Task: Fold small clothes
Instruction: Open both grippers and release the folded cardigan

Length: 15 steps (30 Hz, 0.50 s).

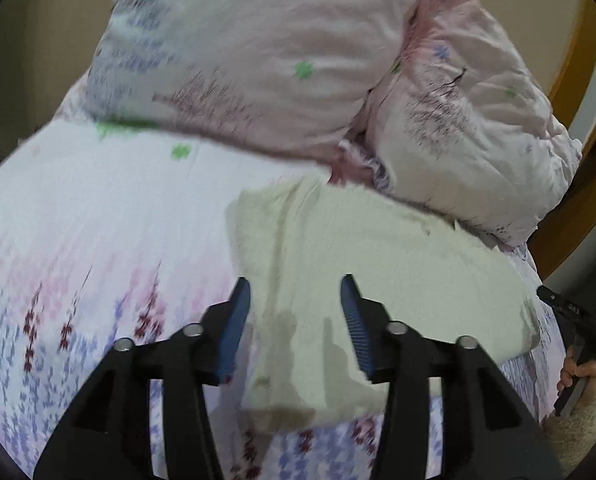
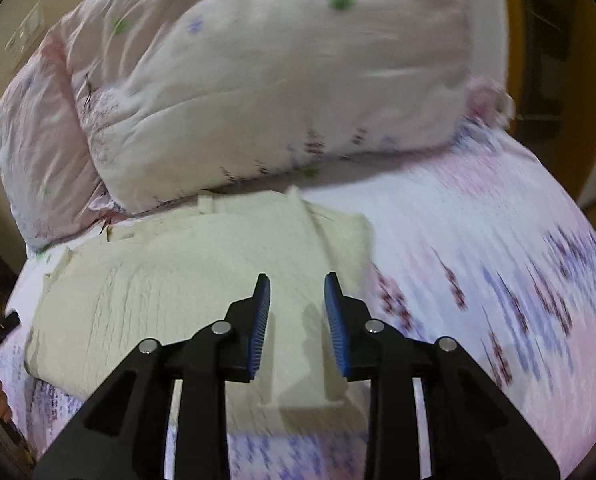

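A cream knit garment [image 1: 378, 280] lies folded and flat on the floral bedsheet [image 1: 78, 240]. In the left wrist view my left gripper [image 1: 296, 292] is open and empty, hovering just above the garment's left near part. The garment also shows in the right wrist view [image 2: 178, 280], spread left of centre on the sheet [image 2: 478, 260]. My right gripper [image 2: 297, 290] is open and empty, just above the garment's right near edge. Both views are blurred by motion.
A rolled pink floral duvet [image 1: 258, 60] lies right behind the garment, also in the right wrist view [image 2: 258, 80]. A wooden bed frame [image 1: 570, 184] stands at the right. The other hand-held gripper and hand [image 1: 578, 344] show at the right edge.
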{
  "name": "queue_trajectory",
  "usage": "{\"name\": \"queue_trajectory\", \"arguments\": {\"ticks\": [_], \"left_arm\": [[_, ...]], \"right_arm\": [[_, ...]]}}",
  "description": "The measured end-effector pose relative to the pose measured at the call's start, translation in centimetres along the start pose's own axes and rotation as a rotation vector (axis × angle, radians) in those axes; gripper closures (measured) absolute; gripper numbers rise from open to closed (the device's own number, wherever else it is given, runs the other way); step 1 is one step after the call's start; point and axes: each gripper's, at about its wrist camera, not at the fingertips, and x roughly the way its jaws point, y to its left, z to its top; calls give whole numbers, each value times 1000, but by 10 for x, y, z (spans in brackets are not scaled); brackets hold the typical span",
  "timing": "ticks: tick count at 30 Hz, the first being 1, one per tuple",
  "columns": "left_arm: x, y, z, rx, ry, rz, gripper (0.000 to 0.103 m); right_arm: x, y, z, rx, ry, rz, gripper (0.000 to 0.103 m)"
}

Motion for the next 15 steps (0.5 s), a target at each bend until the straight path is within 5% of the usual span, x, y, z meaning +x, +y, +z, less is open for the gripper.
{"name": "queue_trajectory", "arguments": {"ticks": [7,10,15], "left_arm": [[42,-14,9,33,85,22,52],[57,-4,8,2,129,45,52],[37,11,10,-84,100,-34,49]], "right_arm": [[71,7,14,-18,157,-71,79],[75,2,16,0,142,-68,79],[59,10,18,28,133,-53,70]]}}
